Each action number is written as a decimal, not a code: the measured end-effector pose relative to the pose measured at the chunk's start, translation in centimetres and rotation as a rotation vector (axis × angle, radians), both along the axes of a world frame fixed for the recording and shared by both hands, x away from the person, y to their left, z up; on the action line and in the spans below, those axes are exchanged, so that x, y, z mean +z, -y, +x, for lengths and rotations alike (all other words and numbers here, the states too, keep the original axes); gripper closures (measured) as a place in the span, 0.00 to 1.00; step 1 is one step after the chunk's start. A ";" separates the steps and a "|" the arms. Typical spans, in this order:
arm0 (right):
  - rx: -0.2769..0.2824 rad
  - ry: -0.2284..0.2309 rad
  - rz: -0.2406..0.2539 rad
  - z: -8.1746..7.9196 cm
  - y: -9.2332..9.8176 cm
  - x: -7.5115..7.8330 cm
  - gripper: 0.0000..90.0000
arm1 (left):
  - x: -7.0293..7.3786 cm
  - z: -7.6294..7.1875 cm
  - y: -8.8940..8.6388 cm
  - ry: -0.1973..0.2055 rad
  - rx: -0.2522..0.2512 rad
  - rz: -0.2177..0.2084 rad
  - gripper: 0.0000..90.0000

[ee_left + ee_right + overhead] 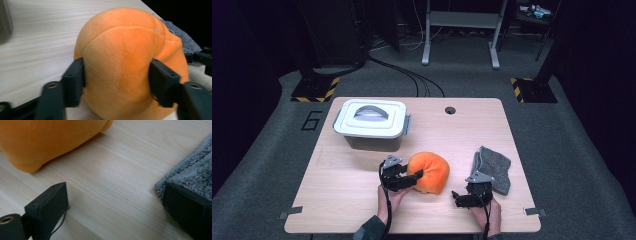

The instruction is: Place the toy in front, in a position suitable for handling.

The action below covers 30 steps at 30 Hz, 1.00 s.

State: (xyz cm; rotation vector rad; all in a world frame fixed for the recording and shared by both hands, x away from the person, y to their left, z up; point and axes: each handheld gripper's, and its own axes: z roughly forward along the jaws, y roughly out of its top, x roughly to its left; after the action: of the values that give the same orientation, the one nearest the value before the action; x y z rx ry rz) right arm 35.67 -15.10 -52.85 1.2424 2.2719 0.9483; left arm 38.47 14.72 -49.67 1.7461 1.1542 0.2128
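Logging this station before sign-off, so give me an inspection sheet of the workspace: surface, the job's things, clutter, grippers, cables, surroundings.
Surface: light wooden table, with a round hole near the far edge.
Job's things: orange plush toy at front centre; folded grey cloth to its right; lidded plastic box at far left, grey handle on its white lid.
Clutter: nothing seen.
Grippers: left gripper has its jaws pressed on both sides of the plush toy; right gripper is open over bare wood, one jaw at the cloth's edge.
Cables: black cables run across the floor beyond the table.
Surroundings: grey carpet, hazard-striped stand bases, a grey metal frame.
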 end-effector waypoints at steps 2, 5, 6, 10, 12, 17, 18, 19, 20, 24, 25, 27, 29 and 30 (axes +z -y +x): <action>0.000 0.000 0.001 0.0 0.0 0.0 0.06 | 0.3 -0.1 -0.2 0.026 -0.006 0.016 0.31; -0.001 0.000 0.000 0.0 0.0 0.0 0.06 | 0.7 -0.5 -0.7 0.045 -0.017 0.039 0.24; -0.002 -0.001 -0.001 0.0 0.0 0.0 0.06 | 0.8 -0.5 -0.7 0.056 -0.025 0.056 0.22; -0.005 -0.010 0.010 0.0 -0.1 0.0 0.07 | 1.0 -0.8 -1.3 0.085 -0.050 0.093 0.17; 0.005 -0.001 0.002 -0.1 0.0 0.1 0.08 | 0.5 -0.9 -1.8 0.082 -0.067 0.095 0.16; 0.003 -0.002 0.024 -0.4 0.2 0.4 0.08 | -0.2 -1.1 -2.6 0.087 -0.076 0.086 0.15; 0.009 0.008 0.028 -0.6 0.4 0.8 0.08 | -0.5 -1.2 -3.0 0.081 -0.080 0.088 0.14; 0.009 0.008 0.028 -0.6 0.4 0.8 0.08 | -0.5 -1.2 -3.0 0.081 -0.080 0.088 0.14; 0.007 0.016 0.021 -0.7 0.4 1.0 0.08 | -0.6 -1.2 -3.2 0.082 -0.075 0.090 0.14; 0.000 0.037 0.033 -1.2 1.0 2.3 0.08 | -0.8 -1.5 -3.9 0.081 -0.070 0.085 0.14; -0.006 0.043 0.032 -1.2 1.2 2.7 0.07 | -0.8 -1.5 -4.1 0.077 -0.073 0.088 0.14; -0.024 0.061 0.039 -1.1 1.7 3.2 0.07 | -0.9 -1.7 -4.4 0.079 -0.071 0.097 0.14; -0.043 0.072 0.036 -0.9 2.2 3.7 0.07 | -1.0 -1.7 -4.7 0.079 -0.078 0.108 0.14; -0.052 0.079 0.035 -0.8 2.4 3.9 0.07 | -1.1 -1.7 -4.8 0.078 -0.083 0.116 0.14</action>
State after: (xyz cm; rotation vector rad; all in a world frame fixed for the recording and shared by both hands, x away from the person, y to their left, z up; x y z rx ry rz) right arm 34.90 -17.53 -48.93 1.2499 2.1610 1.0041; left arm 36.78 19.49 -50.73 1.8670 1.0290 0.3000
